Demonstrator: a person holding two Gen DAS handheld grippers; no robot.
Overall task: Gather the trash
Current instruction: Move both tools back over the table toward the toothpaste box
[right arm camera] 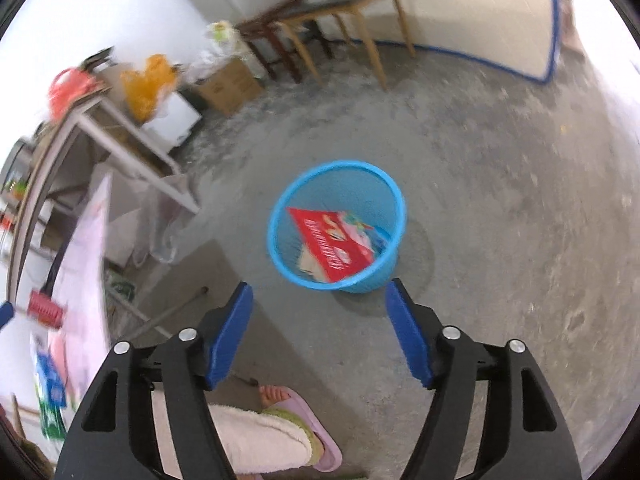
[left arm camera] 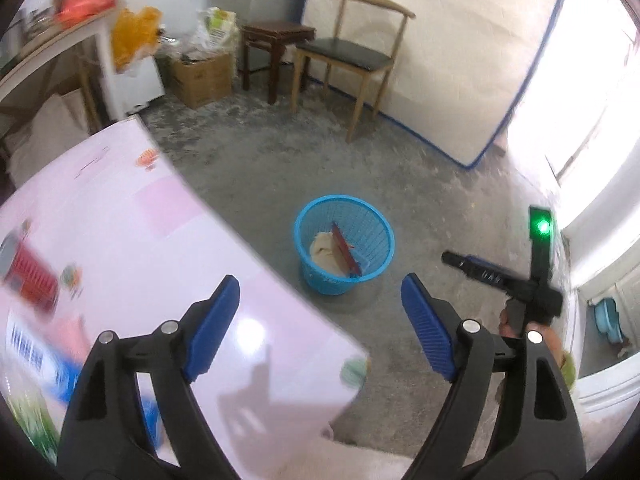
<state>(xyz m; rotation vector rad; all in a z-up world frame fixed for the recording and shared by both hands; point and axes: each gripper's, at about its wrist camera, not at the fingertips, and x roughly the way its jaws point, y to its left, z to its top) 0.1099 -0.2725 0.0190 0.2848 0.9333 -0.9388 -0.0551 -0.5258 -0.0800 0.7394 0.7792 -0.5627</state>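
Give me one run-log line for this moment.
left hand-held gripper: open, empty | right hand-held gripper: open, empty | blue basket: on floor, holds red packet | table: items remain

The left tool (left arm camera: 320, 294) and the right tool (right arm camera: 319, 302) are both angling steeply downward with blue pads spread wide and nothing between them, while the person's slippered foot (right arm camera: 298, 412) is showing at six o'clock beneath the right tool.
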